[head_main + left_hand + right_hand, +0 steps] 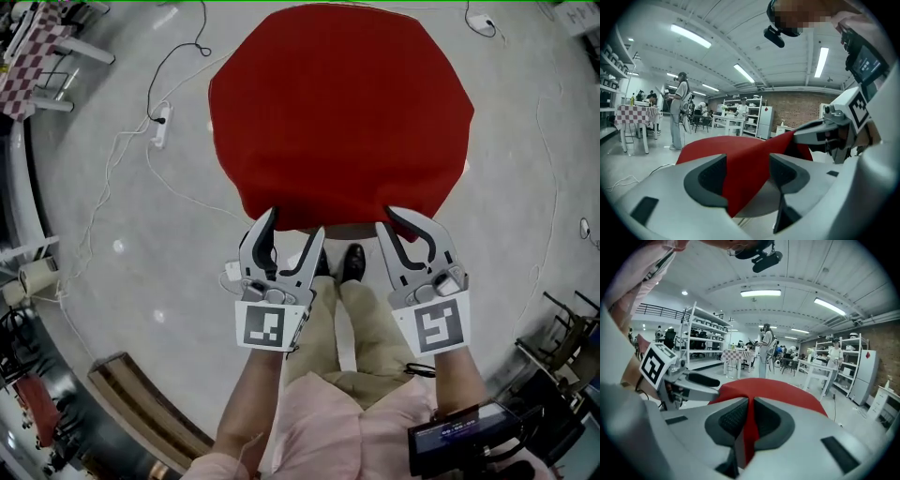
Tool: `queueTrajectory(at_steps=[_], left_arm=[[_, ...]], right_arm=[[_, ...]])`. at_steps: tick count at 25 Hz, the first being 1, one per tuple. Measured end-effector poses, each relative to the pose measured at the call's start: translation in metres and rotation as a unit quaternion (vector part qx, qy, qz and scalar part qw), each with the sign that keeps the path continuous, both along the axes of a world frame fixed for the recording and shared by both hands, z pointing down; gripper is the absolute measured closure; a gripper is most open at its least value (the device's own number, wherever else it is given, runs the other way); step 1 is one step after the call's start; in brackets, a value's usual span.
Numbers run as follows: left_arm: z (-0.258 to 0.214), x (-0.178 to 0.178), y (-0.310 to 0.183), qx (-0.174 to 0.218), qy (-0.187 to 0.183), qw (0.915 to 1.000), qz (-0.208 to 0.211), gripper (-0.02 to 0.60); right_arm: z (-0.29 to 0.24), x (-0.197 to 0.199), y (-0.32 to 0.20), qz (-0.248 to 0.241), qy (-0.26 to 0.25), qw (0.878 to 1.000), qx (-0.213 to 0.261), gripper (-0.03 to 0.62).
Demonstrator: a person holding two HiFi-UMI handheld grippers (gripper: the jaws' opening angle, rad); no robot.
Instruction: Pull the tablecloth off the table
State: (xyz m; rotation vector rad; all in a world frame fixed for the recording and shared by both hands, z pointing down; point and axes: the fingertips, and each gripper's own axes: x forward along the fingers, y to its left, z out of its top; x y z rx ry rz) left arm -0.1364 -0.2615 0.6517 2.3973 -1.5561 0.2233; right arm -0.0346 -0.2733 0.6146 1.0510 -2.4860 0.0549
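The task has barely begun. The red cloth (342, 112) lies spread over the round surface (761, 204) in the upper middle of the head view, and only its near hem is lifted, at the frame's centre. The right gripper (386, 220) has its fingers (733, 420) pinched narrow on a fold of that hem. The left gripper (296, 221) has its fingers (710, 180) wide, with the cloth running loose between them and not clamped. What remains, I judge, is a left grip and the whole pull toward the person.
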Motion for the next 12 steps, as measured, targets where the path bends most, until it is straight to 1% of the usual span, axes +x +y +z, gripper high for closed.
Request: queueTrajectory(at_steps=[1,4,6,9,12], left_arm=[[-0.003,0.004,-0.003,0.001,0.007,1.0,0.002,0.314],[-0.005,0.011,-0.012,-0.002,0.015,0.9999,0.004,0.274],[-0.004,0.014,-0.018,-0.003,0.011,0.9999,0.003,0.255],[-0.002,0.019,-0.029,0.001,0.001,1.0,0.001,0.221],[0.002,0.021,-0.039,0.006,-0.011,0.9999,0.0,0.198]], right_arm=[[-0.01,0.0,-0.007,0.006,-0.014,1.0,0.002,0.553],[-0.027,-0.004,-0.025,0.001,-0.01,1.0,-0.004,0.553],[-0.034,-0.004,-0.035,0.003,-0.011,1.0,-0.017,0.553],[-0.048,-0.003,-0.047,0.013,-0.029,0.999,-0.038,0.553],[-0.063,-0.014,-0.053,0.002,-0.033,0.999,-0.042,0.553]])
